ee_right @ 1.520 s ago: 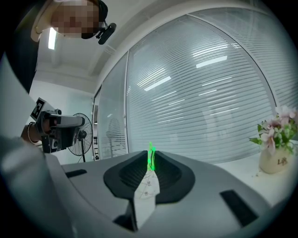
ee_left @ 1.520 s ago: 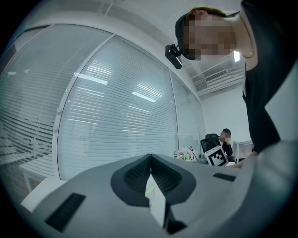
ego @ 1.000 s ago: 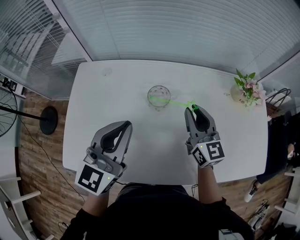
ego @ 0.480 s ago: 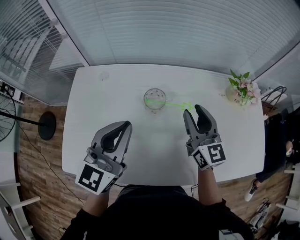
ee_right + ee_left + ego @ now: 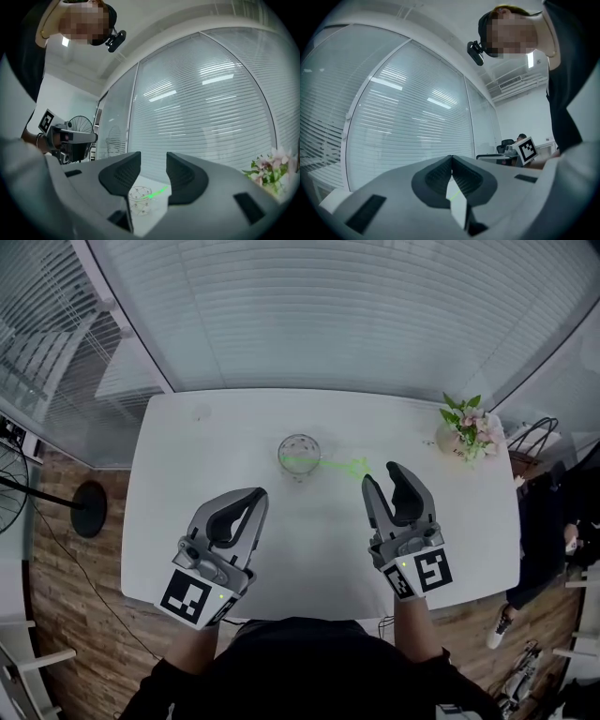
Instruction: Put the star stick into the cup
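A clear glass cup [image 5: 298, 455] stands on the white table [image 5: 187, 521], toward its far middle. The green star stick [image 5: 330, 465] rests in it and leans out over the rim to the right, its star end [image 5: 357, 465] low near the tabletop. My right gripper [image 5: 382, 477] is open just right of the star end, apart from it, with nothing between its fingers. In the right gripper view the cup [image 5: 139, 199] and stick [image 5: 159, 191] show beyond the open right gripper [image 5: 153, 161]. My left gripper [image 5: 256, 495] is shut and empty, nearer than the cup and left of it.
A small vase of pink flowers [image 5: 464, 426] stands at the table's far right corner. A fan's round base [image 5: 86, 508] sits on the wooden floor to the left. Window blinds run behind the table's far edge.
The right gripper opened, let go of the star stick and drew back toward me. The stick stays leaning in the cup. The left gripper has barely moved.
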Demonstrator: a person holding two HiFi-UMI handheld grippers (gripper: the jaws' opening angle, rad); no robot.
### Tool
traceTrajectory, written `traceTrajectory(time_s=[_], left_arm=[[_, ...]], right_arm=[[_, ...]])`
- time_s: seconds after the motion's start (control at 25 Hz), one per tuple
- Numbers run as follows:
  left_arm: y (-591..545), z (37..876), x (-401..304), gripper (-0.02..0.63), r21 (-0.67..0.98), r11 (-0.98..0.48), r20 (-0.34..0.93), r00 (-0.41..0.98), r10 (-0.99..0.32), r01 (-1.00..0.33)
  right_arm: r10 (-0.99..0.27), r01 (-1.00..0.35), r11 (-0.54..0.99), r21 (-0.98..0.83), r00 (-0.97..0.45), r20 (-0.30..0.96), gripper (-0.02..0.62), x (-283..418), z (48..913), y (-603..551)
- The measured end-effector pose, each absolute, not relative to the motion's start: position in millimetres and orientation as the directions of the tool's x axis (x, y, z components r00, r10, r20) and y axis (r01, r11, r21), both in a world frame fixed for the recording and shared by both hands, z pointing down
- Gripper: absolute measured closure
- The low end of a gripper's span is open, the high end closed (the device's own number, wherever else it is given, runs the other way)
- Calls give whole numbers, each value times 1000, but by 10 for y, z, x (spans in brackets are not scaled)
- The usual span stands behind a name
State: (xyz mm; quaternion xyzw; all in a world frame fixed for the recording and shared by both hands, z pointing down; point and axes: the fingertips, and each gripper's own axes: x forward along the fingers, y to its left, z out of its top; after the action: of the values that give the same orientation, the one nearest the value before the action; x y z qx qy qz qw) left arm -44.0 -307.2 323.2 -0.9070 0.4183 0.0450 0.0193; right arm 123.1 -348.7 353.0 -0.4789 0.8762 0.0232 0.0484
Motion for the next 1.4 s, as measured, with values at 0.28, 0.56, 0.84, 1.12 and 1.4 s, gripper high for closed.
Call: traceTrajectory(time_s=[0.28, 0.56, 0.84, 1.12, 1.4], left_arm=[[-3086, 3140, -339, 592, -14, -672, -111, 669, -735, -741], [-3077, 3059, -295, 592, -22, -683, -122, 680, -723, -730], [-3067, 3001, -256, 592, -32, -686, -142, 683, -717, -727], [-3078, 2954, -225, 592, -43, -689, -151, 686, -712, -724], [-3078, 2955, -224, 592, -42, -695, -160, 691, -705, -718]], right_arm=[[-826, -837, 548, 9, -543, -151, 440, 1228, 3280, -3370], [-819, -835, 550, 20, -544, -185, 442, 1246, 3069, -3305], [-803, -825, 565, 35, -559, -207, 442, 1203, 2923, -3224], [-773, -793, 610, 9, -597, -215, 459, 1062, 2854, -3156], [-765, -785, 620, 22, -610, -206, 499, 999, 2864, -3115]])
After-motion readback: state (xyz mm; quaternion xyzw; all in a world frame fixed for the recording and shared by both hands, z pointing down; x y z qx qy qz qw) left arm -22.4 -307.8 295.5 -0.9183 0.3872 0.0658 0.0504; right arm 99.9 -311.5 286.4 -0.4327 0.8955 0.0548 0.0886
